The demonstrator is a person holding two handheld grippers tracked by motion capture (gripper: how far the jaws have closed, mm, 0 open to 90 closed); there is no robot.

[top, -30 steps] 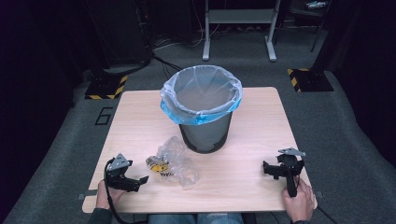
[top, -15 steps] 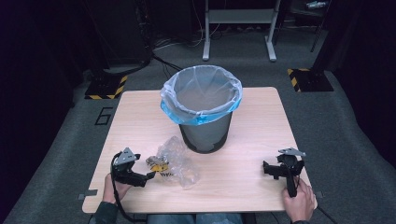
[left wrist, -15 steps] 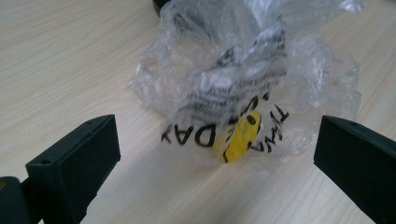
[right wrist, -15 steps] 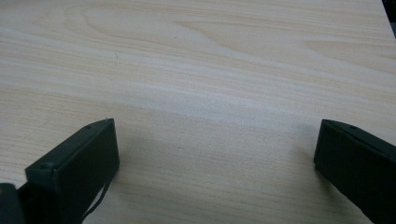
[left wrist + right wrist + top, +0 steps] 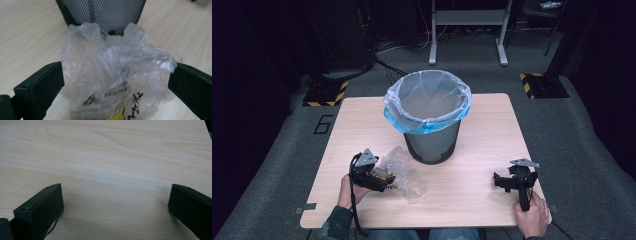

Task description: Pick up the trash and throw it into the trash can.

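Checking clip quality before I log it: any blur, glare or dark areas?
High view: table well lit, the room around it nearly black. Left gripper view: plastic bag soft and out of focus near the bottom edge, with white glare on its folds. Right gripper view: wood sharp, jaws throwing soft shadows.

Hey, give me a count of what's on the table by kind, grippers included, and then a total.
Mesh waste bin with a blue liner: 1
Crumpled clear plastic wrapper with printing: 1
Handheld grippers: 2, the left gripper with open jaws on either side of the wrapper, and the right gripper open over bare table
Total: 4
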